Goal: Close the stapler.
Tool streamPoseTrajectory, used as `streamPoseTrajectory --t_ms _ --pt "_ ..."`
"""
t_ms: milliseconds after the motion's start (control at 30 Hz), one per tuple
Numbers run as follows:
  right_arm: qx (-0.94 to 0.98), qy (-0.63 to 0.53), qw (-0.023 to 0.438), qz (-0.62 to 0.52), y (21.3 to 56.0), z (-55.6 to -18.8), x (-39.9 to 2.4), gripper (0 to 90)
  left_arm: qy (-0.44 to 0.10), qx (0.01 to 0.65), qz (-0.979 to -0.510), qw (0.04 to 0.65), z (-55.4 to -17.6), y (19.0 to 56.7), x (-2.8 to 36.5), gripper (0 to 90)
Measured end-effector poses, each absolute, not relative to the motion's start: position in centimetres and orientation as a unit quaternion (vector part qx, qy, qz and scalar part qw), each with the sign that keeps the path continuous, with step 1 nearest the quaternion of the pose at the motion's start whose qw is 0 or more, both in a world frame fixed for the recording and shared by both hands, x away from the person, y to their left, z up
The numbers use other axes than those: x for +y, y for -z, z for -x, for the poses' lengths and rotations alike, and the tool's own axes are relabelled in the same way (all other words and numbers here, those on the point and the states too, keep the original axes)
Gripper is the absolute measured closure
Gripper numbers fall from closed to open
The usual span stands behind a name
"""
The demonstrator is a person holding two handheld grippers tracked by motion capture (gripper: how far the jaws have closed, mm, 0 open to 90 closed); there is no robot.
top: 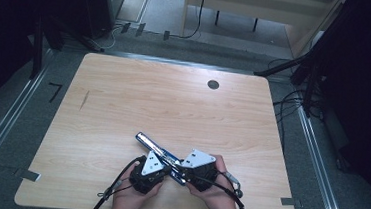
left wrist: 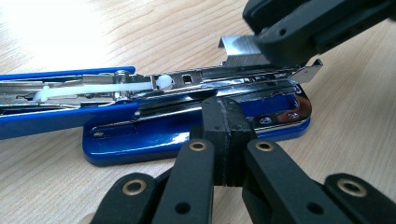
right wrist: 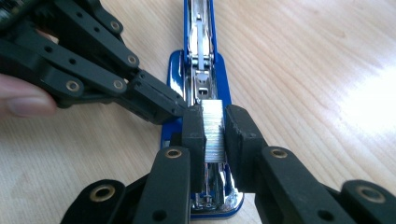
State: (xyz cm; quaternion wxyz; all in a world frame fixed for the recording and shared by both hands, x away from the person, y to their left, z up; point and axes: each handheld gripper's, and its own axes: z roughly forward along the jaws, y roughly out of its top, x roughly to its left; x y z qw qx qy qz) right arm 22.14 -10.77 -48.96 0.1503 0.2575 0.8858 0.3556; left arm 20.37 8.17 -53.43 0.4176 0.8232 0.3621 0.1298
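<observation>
A blue stapler (top: 152, 145) lies flipped open on the wooden table (top: 173, 103), near the front edge, its metal magazine (left wrist: 205, 79) bared. My right gripper (right wrist: 214, 126) is shut on a silver strip of staples (right wrist: 213, 112), holding it just over the magazine's end. In the left gripper view the strip (left wrist: 239, 50) hangs under the right gripper's fingers (left wrist: 303, 32). My left gripper (left wrist: 227, 128) is shut with nothing between its pads, its tip resting against the side of the stapler's base (left wrist: 140, 140). In the high view both grippers meet over the stapler, left gripper (top: 169, 169) and right gripper (top: 179, 168).
A dark round hole (top: 213, 84) sits in the table's far right part and a short dark mark (top: 84, 100) at the left. Two hands (top: 131, 200) come in from the bottom. Cables and black stands (top: 301, 68) ring the table on the floor.
</observation>
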Motion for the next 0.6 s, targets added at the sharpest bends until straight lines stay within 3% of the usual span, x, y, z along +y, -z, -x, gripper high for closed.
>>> streamPoseTrajectory --t_ms 600 --pt "0.897 -0.333 0.147 -0.251 49.48 -22.16 -10.21 79.7 -0.131 0.362 -0.823 0.417 -20.35 53.43 8.16 90.0"
